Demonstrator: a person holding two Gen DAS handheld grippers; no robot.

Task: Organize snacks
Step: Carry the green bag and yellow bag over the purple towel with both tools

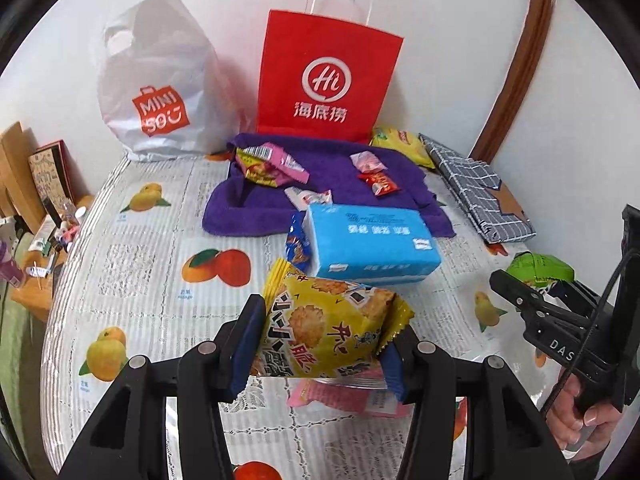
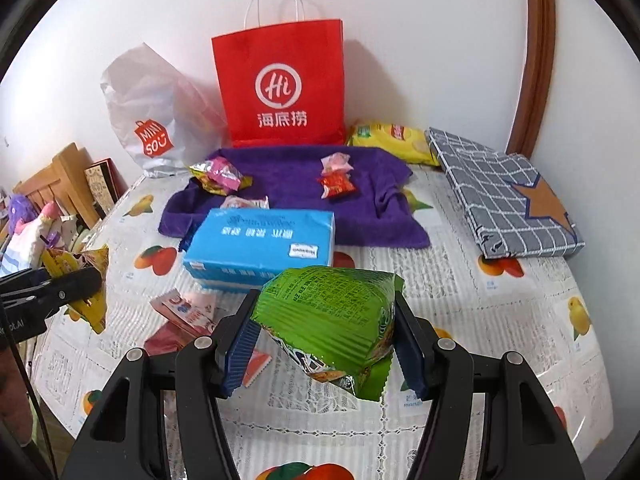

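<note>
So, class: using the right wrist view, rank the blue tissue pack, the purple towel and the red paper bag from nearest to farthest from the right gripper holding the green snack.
1. Blue tissue pack: just beyond the right gripper, slightly left.
2. Purple towel: behind the pack, mid-table.
3. Red paper bag: upright at the wall, farthest.

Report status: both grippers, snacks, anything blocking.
Left gripper shut on yellow snack packet. Right gripper shut on green snack packet. Blue tissue pack sits ahead.

Fruit-print table (image 2: 500, 320) under purple towel (image 2: 296, 196), blue tissue pack (image 2: 260, 248), checked cloth (image 2: 504, 200), red bag (image 2: 280, 80).
</note>
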